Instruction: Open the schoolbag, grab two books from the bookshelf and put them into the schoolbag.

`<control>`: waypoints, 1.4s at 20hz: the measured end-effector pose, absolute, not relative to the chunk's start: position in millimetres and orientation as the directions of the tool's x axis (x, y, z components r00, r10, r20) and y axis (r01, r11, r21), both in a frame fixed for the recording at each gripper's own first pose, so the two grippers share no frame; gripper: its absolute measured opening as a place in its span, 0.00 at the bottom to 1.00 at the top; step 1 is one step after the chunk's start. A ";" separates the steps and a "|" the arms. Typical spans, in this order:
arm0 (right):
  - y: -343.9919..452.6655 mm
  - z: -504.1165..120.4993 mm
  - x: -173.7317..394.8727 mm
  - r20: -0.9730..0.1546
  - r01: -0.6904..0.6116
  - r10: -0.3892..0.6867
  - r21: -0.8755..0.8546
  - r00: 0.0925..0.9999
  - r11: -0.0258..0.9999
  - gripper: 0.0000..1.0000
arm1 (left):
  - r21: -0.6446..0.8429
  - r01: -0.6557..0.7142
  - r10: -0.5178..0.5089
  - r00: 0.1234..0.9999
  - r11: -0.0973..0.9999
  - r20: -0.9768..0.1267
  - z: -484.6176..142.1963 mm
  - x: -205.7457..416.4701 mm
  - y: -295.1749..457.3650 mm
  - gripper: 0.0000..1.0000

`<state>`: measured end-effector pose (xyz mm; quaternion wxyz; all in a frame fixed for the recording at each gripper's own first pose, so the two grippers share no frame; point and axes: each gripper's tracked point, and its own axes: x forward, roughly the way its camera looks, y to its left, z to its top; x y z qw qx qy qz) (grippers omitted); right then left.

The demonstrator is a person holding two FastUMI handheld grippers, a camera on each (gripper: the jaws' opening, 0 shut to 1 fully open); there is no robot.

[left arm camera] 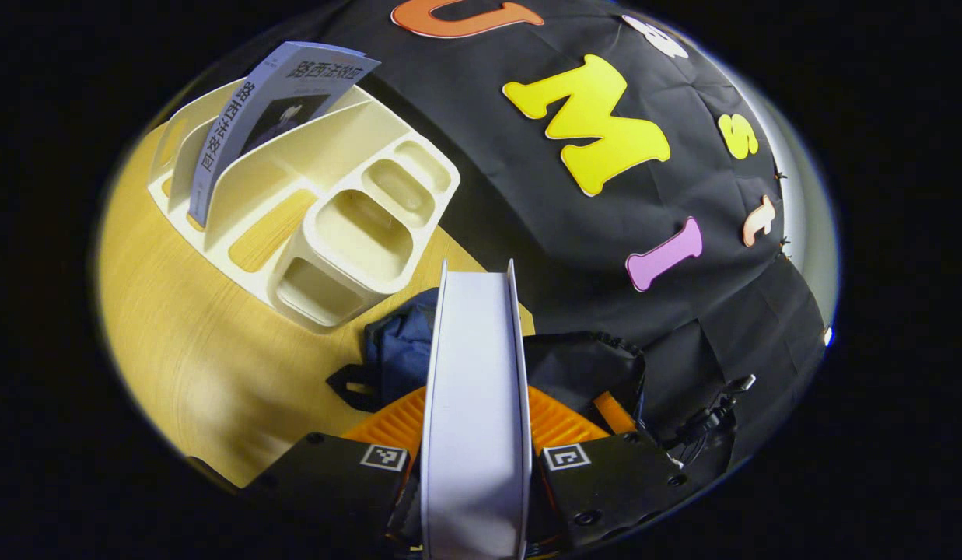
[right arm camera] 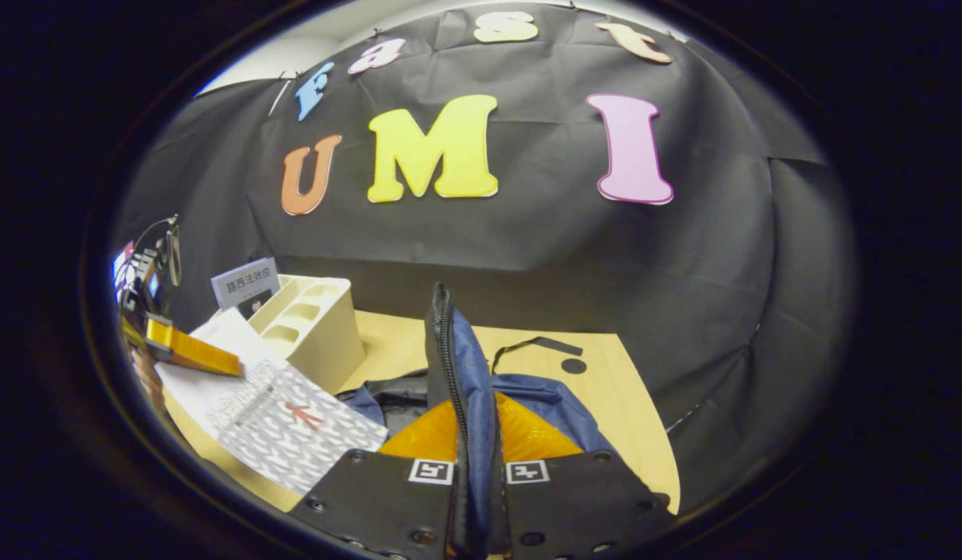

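Observation:
My left gripper (left arm camera: 477,424) is shut on a white book (left arm camera: 474,350), which I see edge-on between the orange fingers. Below it lies the dark blue schoolbag (left arm camera: 395,346). A second book (left arm camera: 274,113) leans in the cream bookshelf (left arm camera: 356,233). In the right gripper view, my right gripper (right arm camera: 474,439) is shut on the zippered edge of the schoolbag (right arm camera: 459,365), holding it upright. Farther left there, the left gripper (right arm camera: 187,348) carries the patterned white book (right arm camera: 278,416) above the table, beside the bookshelf (right arm camera: 313,323).
The wooden table (left arm camera: 185,334) carries the shelf and the bag. A black strap (right arm camera: 531,344) and a small black disc (right arm camera: 573,365) lie on the table behind the bag. The black cloth wall stands close behind.

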<state>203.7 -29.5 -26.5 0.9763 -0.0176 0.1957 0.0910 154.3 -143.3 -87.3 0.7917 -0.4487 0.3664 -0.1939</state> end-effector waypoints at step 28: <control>-40.2 7.7 206.2 -0.291 -0.199 0.191 0.003 0.938 0.980 0.10 | -0.941 -0.057 -0.646 0.713 0.334 -0.272 -168.1 194.4 -351.1 0.51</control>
